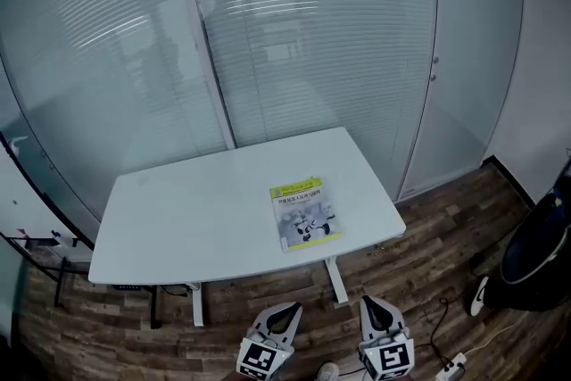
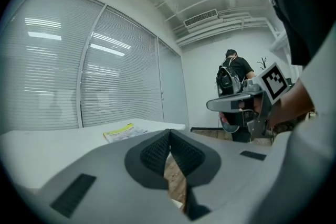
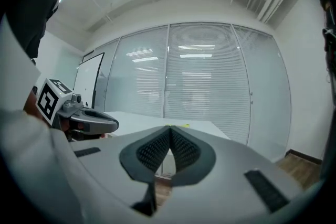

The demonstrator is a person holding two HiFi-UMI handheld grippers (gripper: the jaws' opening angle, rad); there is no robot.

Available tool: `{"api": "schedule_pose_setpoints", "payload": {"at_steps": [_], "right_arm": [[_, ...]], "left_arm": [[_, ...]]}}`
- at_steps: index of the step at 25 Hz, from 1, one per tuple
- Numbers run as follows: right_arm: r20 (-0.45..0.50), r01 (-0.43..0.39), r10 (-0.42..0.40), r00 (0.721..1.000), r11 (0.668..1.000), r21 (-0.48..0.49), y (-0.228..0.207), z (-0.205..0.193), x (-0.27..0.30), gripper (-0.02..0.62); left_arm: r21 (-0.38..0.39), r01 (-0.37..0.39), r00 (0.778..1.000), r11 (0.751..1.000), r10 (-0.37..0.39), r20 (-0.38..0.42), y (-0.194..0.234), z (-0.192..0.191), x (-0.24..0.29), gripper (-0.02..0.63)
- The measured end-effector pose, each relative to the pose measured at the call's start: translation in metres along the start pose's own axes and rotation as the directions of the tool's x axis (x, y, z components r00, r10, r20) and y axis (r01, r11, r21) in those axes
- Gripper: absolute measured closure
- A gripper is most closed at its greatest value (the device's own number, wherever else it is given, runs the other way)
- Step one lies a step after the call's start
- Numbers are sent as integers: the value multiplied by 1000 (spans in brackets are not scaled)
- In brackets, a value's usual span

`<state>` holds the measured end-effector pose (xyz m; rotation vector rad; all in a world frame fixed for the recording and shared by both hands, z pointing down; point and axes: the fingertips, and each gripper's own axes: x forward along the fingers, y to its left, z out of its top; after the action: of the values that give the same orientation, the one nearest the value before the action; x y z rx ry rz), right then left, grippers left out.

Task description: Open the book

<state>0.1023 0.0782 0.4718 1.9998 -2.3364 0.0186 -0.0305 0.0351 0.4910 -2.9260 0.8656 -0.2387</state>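
White table [image 1: 196,219] with closed book [image 1: 306,214] by glass wall [image 1: 312,31], wood floor [image 1: 428,263]; left gripper [image 1: 287,310] and right gripper [image 1: 372,303] both pressed together.

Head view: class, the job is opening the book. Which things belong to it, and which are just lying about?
Belong to the job: book, closed, on the white table; left tool and right tool, both shut and empty.
Lying about: power strip on the floor; dark bulky thing at the right edge, unidentifiable.

Left gripper [image 1: 287,310] low at 6 o'clock, jaws pressed together on nothing, right gripper [image 1: 373,302] just beside it toward 5 o'clock, jaws likewise together, both pointing toward 12 o'clock.
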Motion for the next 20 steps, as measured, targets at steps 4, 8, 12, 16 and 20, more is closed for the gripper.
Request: {"api": "schedule_pose_setpoints", "payload": {"at_steps": [4,8,12,16,20], "right_arm": [[10,-40,39,999,999,17,-22,3,12,589],[11,-90,90,996,996,19,-32,3,31,589],[-3,-132,132,991,991,5,-38,-3,44,589],[-26,-160,160,987,987,7,-40,-12,59,589],[-42,-184,183,982,983,-12,-38,-15,81,589]], "left_arm": [[-47,-53,999,997,52,-17,7,-4,16,594],[-79,-123,992,989,120,-47,26,-4,24,594],[-65,-133,990,989,129,-57,28,-5,34,594],[-73,-140,989,987,135,-66,33,-11,47,595],[-79,-132,990,988,127,-68,44,-15,60,594]]}}
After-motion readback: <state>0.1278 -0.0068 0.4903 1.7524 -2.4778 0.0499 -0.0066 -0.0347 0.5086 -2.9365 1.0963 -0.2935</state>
